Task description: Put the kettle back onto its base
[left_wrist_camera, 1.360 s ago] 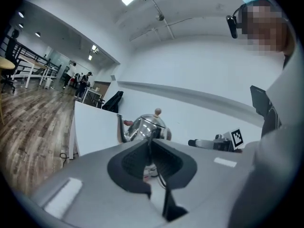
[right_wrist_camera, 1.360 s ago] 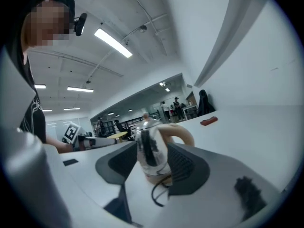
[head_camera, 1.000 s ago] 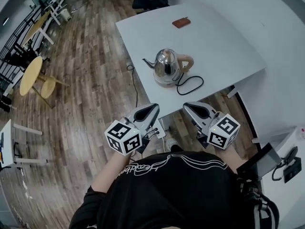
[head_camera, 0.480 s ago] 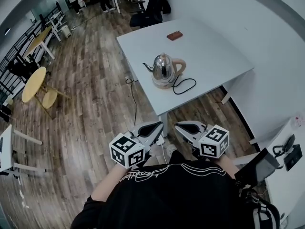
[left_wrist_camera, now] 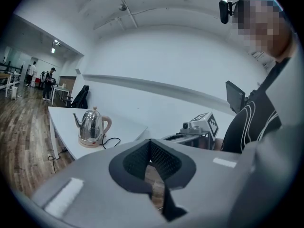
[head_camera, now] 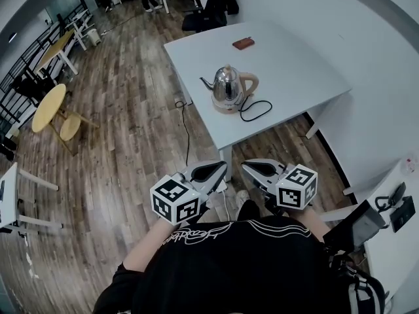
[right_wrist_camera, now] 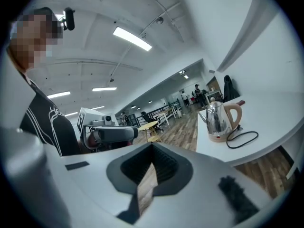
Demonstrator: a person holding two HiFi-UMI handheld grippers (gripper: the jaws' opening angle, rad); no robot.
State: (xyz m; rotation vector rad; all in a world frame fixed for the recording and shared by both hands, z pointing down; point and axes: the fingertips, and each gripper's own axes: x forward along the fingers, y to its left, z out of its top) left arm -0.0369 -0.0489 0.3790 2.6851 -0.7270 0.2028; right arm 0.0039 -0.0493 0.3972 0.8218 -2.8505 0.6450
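Observation:
A steel kettle (head_camera: 228,86) with a tan handle stands upright on its round base (head_camera: 224,106) near the front-left edge of the white table (head_camera: 294,61). It also shows in the left gripper view as the kettle (left_wrist_camera: 92,126) and in the right gripper view as the kettle (right_wrist_camera: 216,118). My left gripper (head_camera: 218,168) and right gripper (head_camera: 249,167) are held side by side close to my body, over the wooden floor and well short of the table. Both are shut with nothing between the jaws.
A black cord (head_camera: 256,109) loops on the table beside the base. A small brown object (head_camera: 243,43) lies farther back. A cable runs down the floor by the table leg (head_camera: 185,133). A round yellow table (head_camera: 48,107) stands left, a black chair (head_camera: 211,5) behind.
Both grippers have drawn back from the table edge toward my body, and the kettle now sits farther away. The kettle itself has not moved on its base.

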